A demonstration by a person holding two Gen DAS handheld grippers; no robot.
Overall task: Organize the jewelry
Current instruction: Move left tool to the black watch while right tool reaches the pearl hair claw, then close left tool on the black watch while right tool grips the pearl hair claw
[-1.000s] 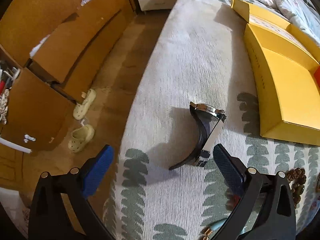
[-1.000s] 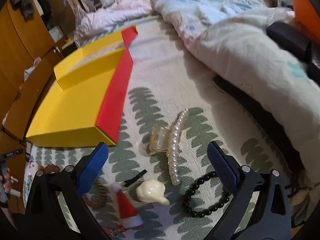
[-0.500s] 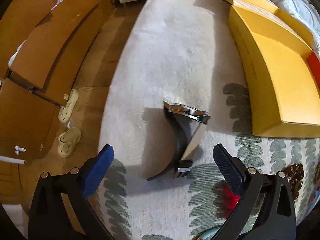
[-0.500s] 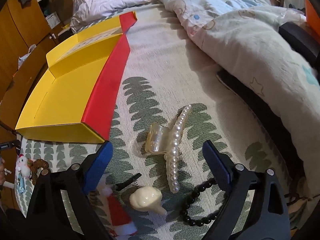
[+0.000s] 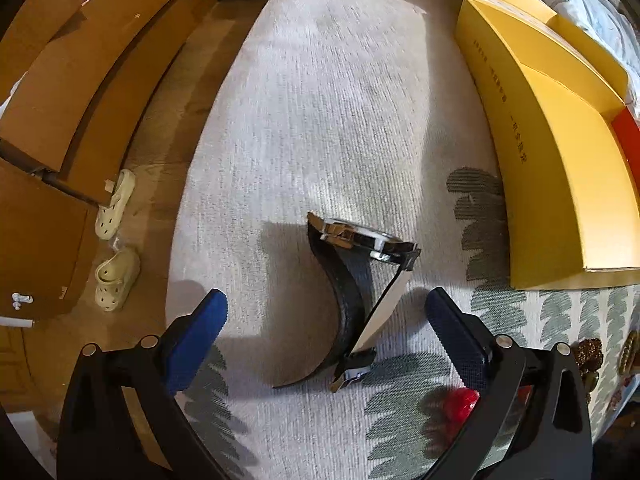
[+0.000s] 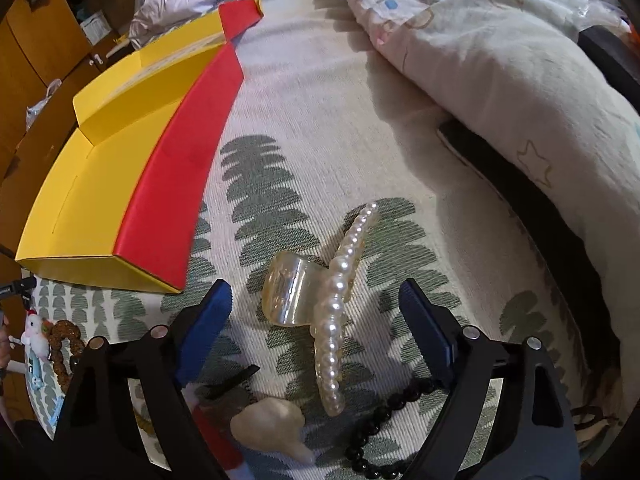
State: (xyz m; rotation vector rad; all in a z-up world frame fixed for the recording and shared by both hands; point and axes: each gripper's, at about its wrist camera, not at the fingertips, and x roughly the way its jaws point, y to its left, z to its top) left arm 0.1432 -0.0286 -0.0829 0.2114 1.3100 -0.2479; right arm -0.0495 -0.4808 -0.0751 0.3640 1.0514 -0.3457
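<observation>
So the pearl-lined, translucent cream claw hair clip [image 6: 320, 312] is lying on the bed, on the cream bedspread with grey-green leaf prints [image 6: 320, 128], right between the blue pads of my right gripper [image 6: 314, 324]. The jaws are closing in but neither pad touches the clip yet, so nothing is held. Just below the clip there's a black bead bracelet [image 6: 380, 420], a cream shell-shaped piece [image 6: 272, 428] and a small black hair pin [image 6: 230, 380], all near each other. A brown bead bracelet [image 6: 64, 344] and a little white plush charm [image 6: 34, 330] sit off to the left edge.

Over on my other side, the black leather-strap wristwatch with a shiny silver case [image 5: 356, 292] is propped on its edge on the same bedspread, strap curling toward me. My left gripper [image 5: 326, 332] is spread wide with the watch in the gap, pads well clear of it, holding nothing. Something red [image 5: 460, 404] peeks out by the right finger; I can't tell what it is.

The open yellow cardboard box with a red side flap [image 6: 100, 184] lies empty on the bed, beyond the clip to the left and to the right of the watch. A rumpled pale printed duvet [image 6: 500, 60] is piled along the far right. Past the bed's edge, a pair of cream clogs [image 5: 116, 248] sits on the wooden floor by the brown wardrobe [image 5: 60, 80].
</observation>
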